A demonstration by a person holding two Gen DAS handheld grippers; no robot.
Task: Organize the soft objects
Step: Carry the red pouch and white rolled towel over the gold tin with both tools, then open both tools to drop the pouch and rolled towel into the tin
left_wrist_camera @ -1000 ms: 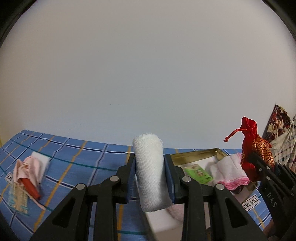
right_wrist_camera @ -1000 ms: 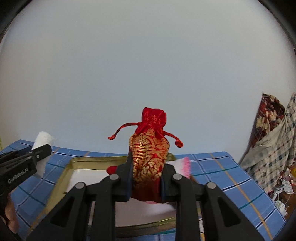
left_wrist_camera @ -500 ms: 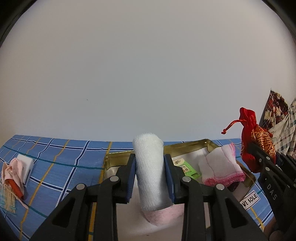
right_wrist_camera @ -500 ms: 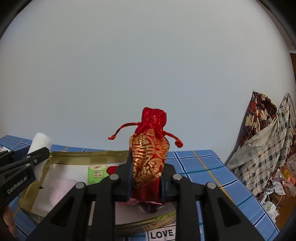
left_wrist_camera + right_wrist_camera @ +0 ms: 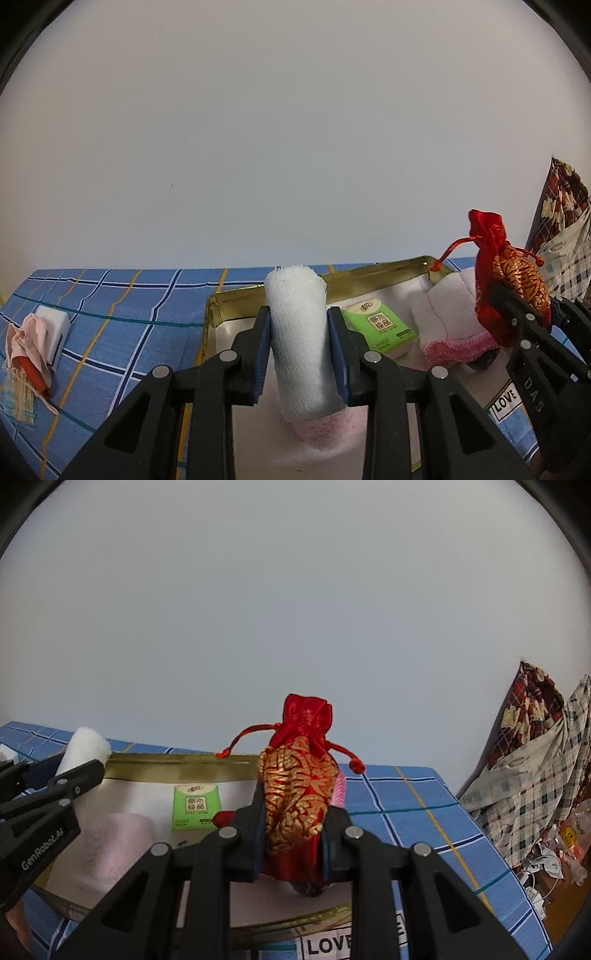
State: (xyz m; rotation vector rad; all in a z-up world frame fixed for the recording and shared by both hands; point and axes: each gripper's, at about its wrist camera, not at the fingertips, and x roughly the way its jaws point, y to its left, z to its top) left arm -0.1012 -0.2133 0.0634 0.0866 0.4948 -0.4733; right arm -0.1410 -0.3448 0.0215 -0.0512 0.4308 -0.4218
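Note:
My left gripper (image 5: 299, 332) is shut on a rolled white towel (image 5: 301, 339) that stands upright between its pads, above the near left part of a gold-rimmed tin tray (image 5: 388, 266). My right gripper (image 5: 291, 834) is shut on a red and gold drawstring pouch (image 5: 299, 794), held over the tray's (image 5: 166, 760) right side. In the tray lie a green tissue packet (image 5: 380, 325), a white cloth with pink trim (image 5: 450, 317) and a pale pink towel (image 5: 114, 842). The pouch (image 5: 506, 273) and right gripper also show at the right of the left wrist view.
A blue checked cloth (image 5: 122, 306) covers the table. At its left lie a pink cloth over a white block (image 5: 37, 332) and a patterned packet (image 5: 18, 391). Plaid fabric (image 5: 532, 768) hangs to the right past the table edge. A plain wall stands behind.
Both grippers moved over the tray and sank a little, each keeping its hold. The tray and its contents have come nearer and fuller into both views.

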